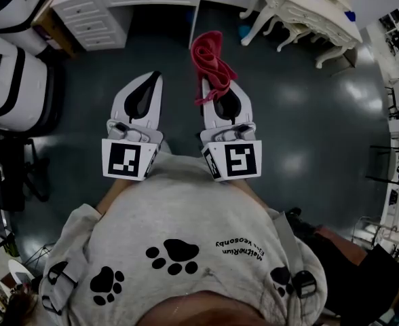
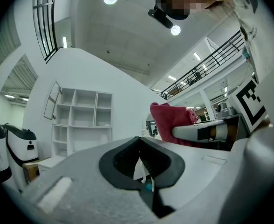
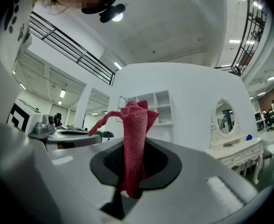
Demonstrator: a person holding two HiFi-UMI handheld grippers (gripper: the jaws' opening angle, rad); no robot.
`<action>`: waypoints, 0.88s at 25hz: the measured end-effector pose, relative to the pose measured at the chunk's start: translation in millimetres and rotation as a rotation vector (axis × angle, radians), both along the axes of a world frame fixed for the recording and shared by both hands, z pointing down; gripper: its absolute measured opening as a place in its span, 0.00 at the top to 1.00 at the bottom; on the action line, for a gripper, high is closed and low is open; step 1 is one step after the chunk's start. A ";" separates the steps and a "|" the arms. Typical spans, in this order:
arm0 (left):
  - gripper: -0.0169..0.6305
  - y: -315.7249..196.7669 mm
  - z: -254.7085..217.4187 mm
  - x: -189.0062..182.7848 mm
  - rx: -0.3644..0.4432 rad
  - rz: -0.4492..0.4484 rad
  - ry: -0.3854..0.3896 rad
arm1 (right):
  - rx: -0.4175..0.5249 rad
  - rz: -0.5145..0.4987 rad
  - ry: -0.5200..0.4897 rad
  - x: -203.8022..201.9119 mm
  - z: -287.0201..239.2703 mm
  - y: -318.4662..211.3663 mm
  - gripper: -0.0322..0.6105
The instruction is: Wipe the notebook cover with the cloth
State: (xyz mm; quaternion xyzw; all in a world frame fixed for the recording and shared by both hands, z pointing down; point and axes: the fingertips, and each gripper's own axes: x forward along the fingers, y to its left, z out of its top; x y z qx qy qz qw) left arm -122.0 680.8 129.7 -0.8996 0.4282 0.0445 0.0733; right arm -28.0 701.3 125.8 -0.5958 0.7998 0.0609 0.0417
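Pinches one red cloth (image 3: 136, 125) in the jaws of the right gripper (image 3: 136, 146), folds standing up past the tips and a tail hanging below the pads. Presses together the jaws of the left gripper (image 2: 140, 158), nothing between them. Holds the two grippers side by side, near each other, tips away from the body, two marker cubes (image 1: 128, 158) just off one grey shirt (image 1: 179, 216) with paw prints. Stands over a dark glossy floor (image 1: 308, 121), one white desk (image 1: 118, 9) ahead left, one ornate white table (image 1: 308, 12) ahead right.
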 end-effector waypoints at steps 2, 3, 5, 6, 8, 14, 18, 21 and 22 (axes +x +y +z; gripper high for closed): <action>0.98 -6.7 1.2 3.1 -0.005 -0.003 -0.002 | -0.003 0.001 -0.005 4.4 0.5 -6.9 0.88; 0.98 -11.6 1.7 4.2 -0.006 -0.005 -0.002 | -0.003 0.002 -0.006 6.2 1.0 -11.5 0.88; 0.98 -22.5 2.0 5.6 -0.005 -0.009 -0.003 | -0.006 0.003 -0.009 8.7 2.4 -21.5 0.88; 0.98 -27.2 1.7 6.9 -0.004 -0.010 -0.004 | -0.008 0.004 -0.010 10.0 2.9 -25.9 0.88; 0.98 -35.0 0.3 10.4 0.002 -0.009 -0.007 | -0.008 0.005 -0.011 13.1 3.3 -33.4 0.88; 0.98 -97.2 5.4 16.0 0.004 0.005 -0.003 | -0.022 0.033 -0.010 23.1 12.7 -94.2 0.88; 0.98 -147.5 2.5 24.0 0.003 0.032 -0.001 | -0.025 0.059 -0.014 30.7 10.6 -142.3 0.88; 0.98 -187.2 -0.5 29.7 -0.001 0.055 0.000 | -0.025 0.080 -0.017 34.7 7.2 -180.2 0.88; 0.98 -200.4 -2.0 31.6 0.001 0.063 -0.001 | -0.024 0.087 -0.018 36.2 6.0 -192.8 0.88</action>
